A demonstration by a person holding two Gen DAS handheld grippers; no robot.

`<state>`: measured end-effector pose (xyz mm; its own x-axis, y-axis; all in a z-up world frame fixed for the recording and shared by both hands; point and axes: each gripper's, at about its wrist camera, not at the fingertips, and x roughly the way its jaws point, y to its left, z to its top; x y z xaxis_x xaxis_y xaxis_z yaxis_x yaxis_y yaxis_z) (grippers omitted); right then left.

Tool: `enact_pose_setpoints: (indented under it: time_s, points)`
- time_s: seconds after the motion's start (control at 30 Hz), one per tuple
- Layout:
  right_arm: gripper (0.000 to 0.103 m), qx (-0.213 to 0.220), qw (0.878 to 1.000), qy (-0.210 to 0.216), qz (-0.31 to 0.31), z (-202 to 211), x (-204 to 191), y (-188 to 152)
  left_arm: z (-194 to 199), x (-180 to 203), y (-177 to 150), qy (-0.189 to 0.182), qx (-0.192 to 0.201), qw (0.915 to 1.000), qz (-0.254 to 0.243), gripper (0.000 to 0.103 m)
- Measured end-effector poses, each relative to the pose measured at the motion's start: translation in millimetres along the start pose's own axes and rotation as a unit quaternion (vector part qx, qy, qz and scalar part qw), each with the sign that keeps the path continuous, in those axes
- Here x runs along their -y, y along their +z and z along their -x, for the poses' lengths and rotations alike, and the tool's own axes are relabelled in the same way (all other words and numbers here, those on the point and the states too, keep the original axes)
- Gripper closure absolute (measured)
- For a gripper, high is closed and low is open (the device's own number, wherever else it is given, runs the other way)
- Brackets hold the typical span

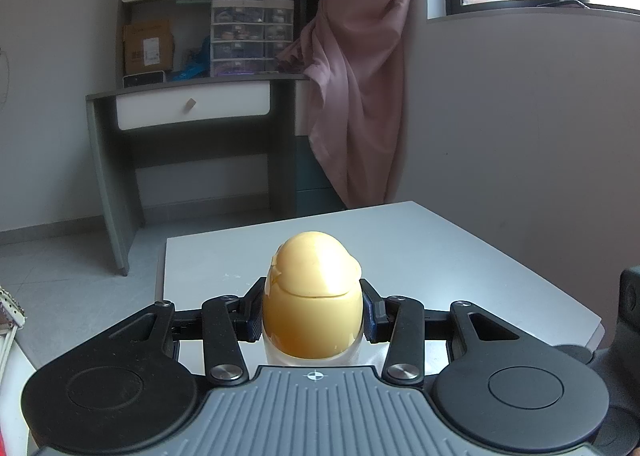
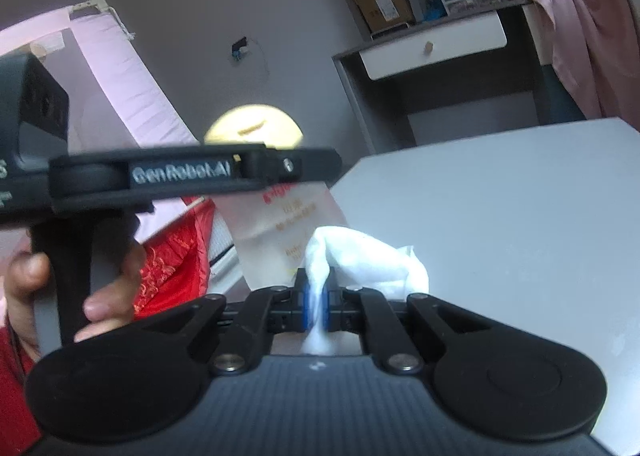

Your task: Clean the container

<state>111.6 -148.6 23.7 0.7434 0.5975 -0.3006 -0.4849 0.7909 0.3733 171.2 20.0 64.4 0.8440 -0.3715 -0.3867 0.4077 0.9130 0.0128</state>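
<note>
- The left claw (image 1: pixel 313 314) grips the container (image 1: pixel 312 304), its pads pressed on both sides of the yellow cap, held upright above the worktop (image 1: pixel 440 256).
- The right claw (image 2: pixel 316 302) is clamped on a white cloth (image 2: pixel 360 256), which bunches out ahead of its fingertips.
- The cloth sits against the container's translucent body (image 2: pixel 280 232), just beyond the right claw.
- A hand (image 2: pixel 72 288) holds the left claw's handle.
</note>
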Motion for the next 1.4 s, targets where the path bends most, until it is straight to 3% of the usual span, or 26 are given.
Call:
enact_pose_setpoints:
  time_s: [0.33,0.53,1.07,1.4]
  points:
    - [0.097,0.037,0.999,0.027,0.019,11.2,-1.4,17.2,0.2,0.5,-1.6,0.002,0.001,1.0,-0.002,0.058]
    - [0.097,0.036,0.998,0.044,0.017,10.1,8.7,18.8,-0.4,-1.8,-2.3,0.003,0.001,1.0,-0.001,0.058]
    - [0.097,-0.014,1.0,0.016,-0.023,-9.9,27.5,-5.7,-3.3,-8.8,2.7,0.003,0.0,1.0,-0.003,0.058]
    - [0.097,0.01,1.0,0.02,-0.014,-2.6,18.6,7.5,-3.5,-6.5,2.6,0.001,0.0,1.0,-0.002,0.058]
